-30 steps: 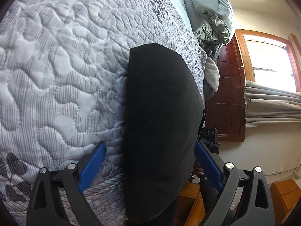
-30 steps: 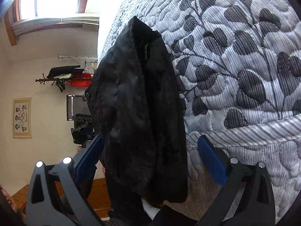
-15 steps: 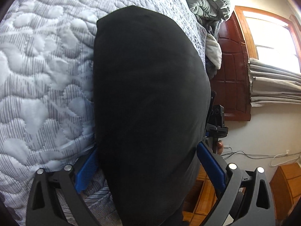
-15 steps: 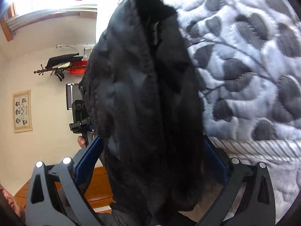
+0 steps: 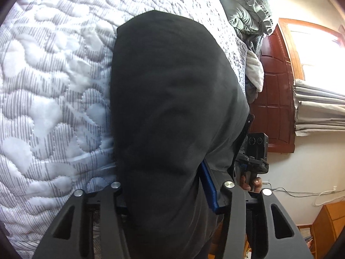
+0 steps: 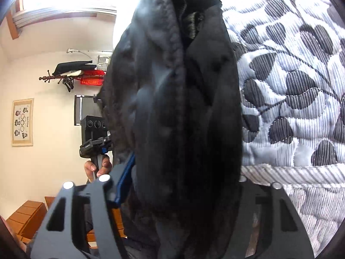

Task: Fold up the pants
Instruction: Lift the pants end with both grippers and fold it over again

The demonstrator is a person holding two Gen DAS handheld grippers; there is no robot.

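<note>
Black pants (image 5: 172, 108) lie at the edge of a bed with a quilted grey and white cover (image 5: 54, 75). My left gripper (image 5: 166, 185) has its blue-padded jaws closed in on the near end of the pants. In the right wrist view the pants (image 6: 183, 112) show bunched, fuzzy folds, and my right gripper (image 6: 179, 172) is closed in on their other end. Each gripper's one blue pad shows; the other is hidden by cloth. The right gripper also shows in the left wrist view (image 5: 256, 151), just beyond the pants.
A leaf-patterned part of the quilt (image 6: 291, 86) fills the right. Pale green pillows (image 5: 248, 4) lie at the bed's far end. A dark wooden door (image 5: 273, 99), curtains (image 5: 319, 112) and a wooden floor (image 6: 28, 213) lie beyond the bed's edge.
Both grippers moved forward onto the pants and their jaws closed from wide open onto the fabric. The pants now fill more of both views.
</note>
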